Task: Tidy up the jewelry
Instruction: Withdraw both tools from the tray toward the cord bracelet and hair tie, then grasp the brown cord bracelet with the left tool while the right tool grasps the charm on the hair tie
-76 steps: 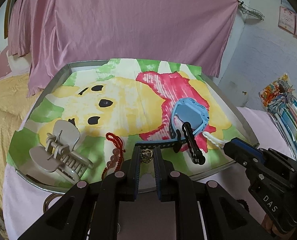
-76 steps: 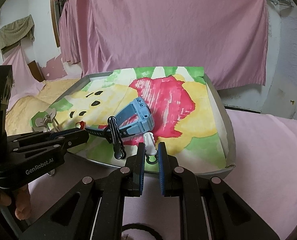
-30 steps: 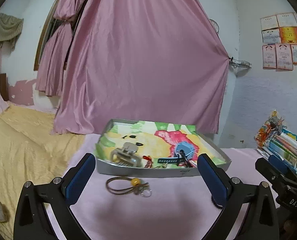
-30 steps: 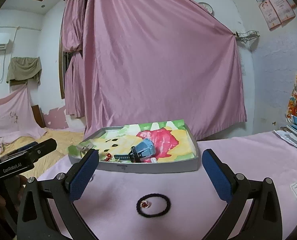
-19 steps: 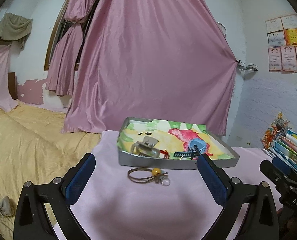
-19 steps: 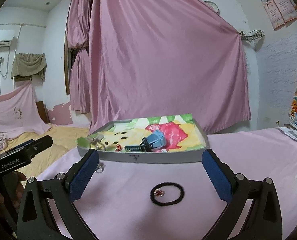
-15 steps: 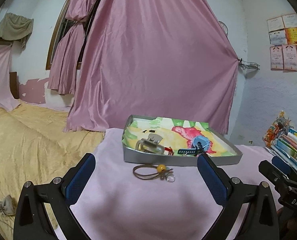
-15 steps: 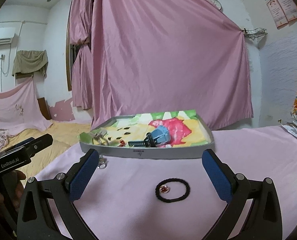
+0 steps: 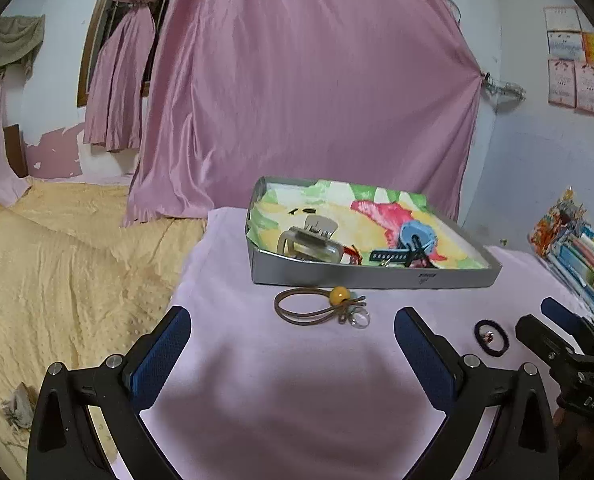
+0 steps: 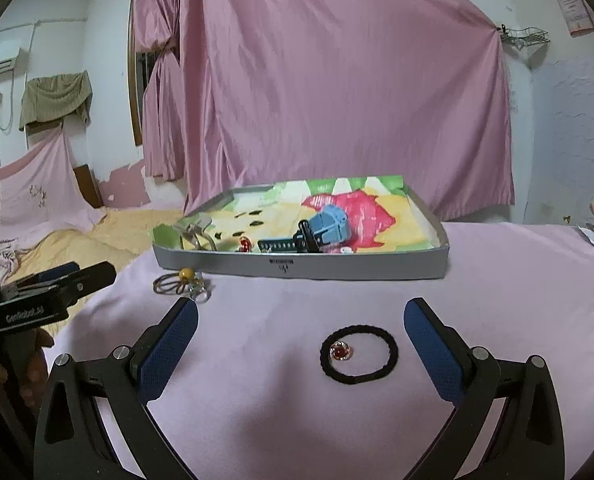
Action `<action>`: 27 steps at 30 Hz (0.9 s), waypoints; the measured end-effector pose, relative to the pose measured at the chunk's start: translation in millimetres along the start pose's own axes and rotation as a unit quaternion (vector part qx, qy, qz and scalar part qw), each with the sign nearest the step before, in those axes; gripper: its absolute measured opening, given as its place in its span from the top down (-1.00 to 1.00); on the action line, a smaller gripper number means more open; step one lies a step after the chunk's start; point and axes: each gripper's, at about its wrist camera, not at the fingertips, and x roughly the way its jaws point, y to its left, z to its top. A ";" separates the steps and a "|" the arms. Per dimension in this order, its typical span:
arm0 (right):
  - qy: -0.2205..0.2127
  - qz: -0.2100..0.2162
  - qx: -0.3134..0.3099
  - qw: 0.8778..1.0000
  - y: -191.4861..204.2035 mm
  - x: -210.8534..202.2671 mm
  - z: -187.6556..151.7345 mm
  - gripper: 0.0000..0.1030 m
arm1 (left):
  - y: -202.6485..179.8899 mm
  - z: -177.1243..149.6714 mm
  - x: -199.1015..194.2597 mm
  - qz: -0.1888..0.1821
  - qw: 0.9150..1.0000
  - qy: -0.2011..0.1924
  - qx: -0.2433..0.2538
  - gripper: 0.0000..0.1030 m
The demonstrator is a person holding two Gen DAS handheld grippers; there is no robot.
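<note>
Both tongs agape, empty. Black band lies low centre, just ahead of your right tongs; brown band ahead of left tongs, long axis crosswise.

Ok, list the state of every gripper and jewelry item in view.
left gripper: open, empty
right gripper: open, empty
tray: holding items
blue watch: in tray
hair claw clip: in tray
brown hair tie: outside tray
black hair tie: outside tray
</note>
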 end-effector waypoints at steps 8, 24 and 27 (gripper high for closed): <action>0.038 0.009 0.015 0.999 -2.4 14.9 0.9 -0.96 | -6.2 8.9 21.3 -0.007 0.999 0.038 0.017 -0.98; 0.123 -0.008 0.055 0.991 -14.8 48.1 -4.6 0.34 | -27.0 18.7 70.9 -0.040 0.992 0.112 0.037 -0.07; 0.134 -0.010 0.057 0.989 -14.1 53.9 -5.2 0.40 | -25.6 20.4 80.6 -0.054 0.989 0.135 0.026 -0.02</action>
